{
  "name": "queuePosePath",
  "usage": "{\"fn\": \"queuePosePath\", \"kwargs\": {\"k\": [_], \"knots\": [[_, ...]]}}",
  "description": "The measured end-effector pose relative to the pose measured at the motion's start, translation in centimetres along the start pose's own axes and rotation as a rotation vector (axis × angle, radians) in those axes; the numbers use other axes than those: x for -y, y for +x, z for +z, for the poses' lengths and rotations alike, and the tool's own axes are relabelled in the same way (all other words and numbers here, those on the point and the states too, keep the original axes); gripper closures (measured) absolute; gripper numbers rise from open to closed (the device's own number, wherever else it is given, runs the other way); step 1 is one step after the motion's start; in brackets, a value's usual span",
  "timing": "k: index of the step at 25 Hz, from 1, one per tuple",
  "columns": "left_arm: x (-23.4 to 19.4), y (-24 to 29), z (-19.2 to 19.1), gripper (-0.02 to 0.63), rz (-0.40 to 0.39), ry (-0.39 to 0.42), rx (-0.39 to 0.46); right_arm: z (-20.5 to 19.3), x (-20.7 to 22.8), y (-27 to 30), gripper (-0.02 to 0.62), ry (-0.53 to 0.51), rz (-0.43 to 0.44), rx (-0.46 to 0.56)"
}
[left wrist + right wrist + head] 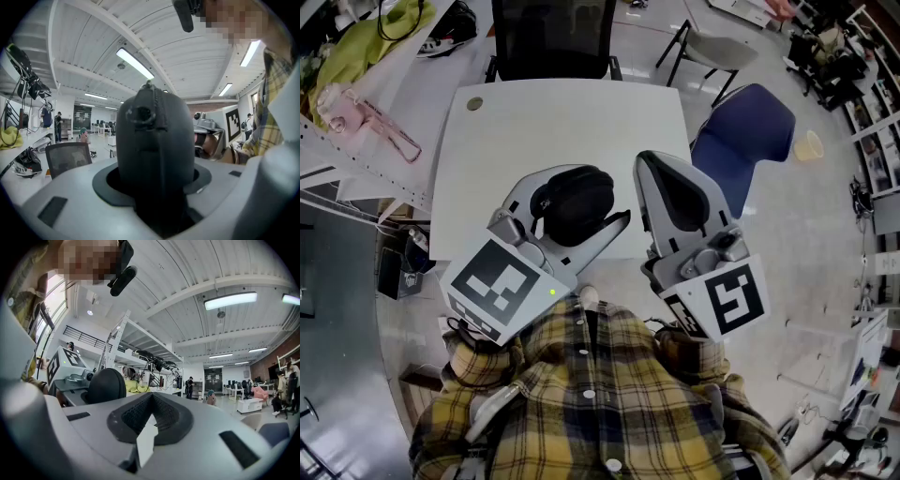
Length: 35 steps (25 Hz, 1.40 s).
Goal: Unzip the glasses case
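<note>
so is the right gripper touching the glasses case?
Apart. The head view shows bare table between the right gripper and the glasses case. In the right gripper view the jaws are together with nothing between them.

Black on white and grey

Black for the glasses case (574,203); pale grey with dark pads for the left gripper (595,192) and right gripper (649,161) (black-and-white square markers (497,284) on each); white for the table (562,117); deep blue for the chair (748,131); black for the mesh chair (553,37); yellow, dark and white plaid for the shirt (600,403); yellow-green for the cloth (366,42); tan for the cup (809,145).
</note>
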<state>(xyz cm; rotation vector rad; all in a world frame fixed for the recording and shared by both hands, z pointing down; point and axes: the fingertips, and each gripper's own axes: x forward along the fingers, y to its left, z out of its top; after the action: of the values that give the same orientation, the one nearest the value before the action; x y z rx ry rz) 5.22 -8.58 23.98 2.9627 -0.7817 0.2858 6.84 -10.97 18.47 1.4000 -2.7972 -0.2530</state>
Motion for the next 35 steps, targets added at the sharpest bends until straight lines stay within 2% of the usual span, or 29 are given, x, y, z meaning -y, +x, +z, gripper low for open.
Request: {"fn": "queuePosePath", "kwargs": {"k": [4, 11, 16, 19, 22, 30, 33, 35], "knots": [[-0.4, 0.3, 0.2, 0.359, 0.006, -0.022, 0.003, -0.4, 0.3, 0.2, 0.597, 0.017, 0.015, -0.009], [-0.6, 0.4, -0.6, 0.359, -0.006, -0.015, -0.03, -0.5, 0.3, 0.3, 0.597, 0.029, 0.012, -0.009], [-0.8, 0.3, -1.4, 0.359, -0.012, -0.006, -0.106, 0.1, 0.4, 0.1, 0.597, 0.0, 0.03, -0.012], [-0.7, 0.3, -2.1, 0.359, -0.021, 0.008, -0.169, 1.0, -0.1, -0.1, 0.597, -0.047, 0.072, -0.012], [-0.5, 0.3, -3.1, 0.359, -0.07, 0.055, -0.263, 1.9, -1.6, -0.1, 0.597, -0.09, 0.184, -0.04], [1.5, -1.1, -6.3, 0.36, -0.302, 0.124, -0.518, 2.1, -5.6, -1.3, 0.594, -0.089, 0.607, -0.274], [2.8, -1.7, -7.2, 0.36, -0.396, 0.148, -0.588, 2.1, -6.7, -1.8, 0.592, -0.047, 0.761, -0.352], [3.9, -2.2, -7.4, 0.36, -0.476, 0.152, -0.607, 2.0, -7.3, -1.9, 0.541, -0.001, 0.875, -0.401]]}}
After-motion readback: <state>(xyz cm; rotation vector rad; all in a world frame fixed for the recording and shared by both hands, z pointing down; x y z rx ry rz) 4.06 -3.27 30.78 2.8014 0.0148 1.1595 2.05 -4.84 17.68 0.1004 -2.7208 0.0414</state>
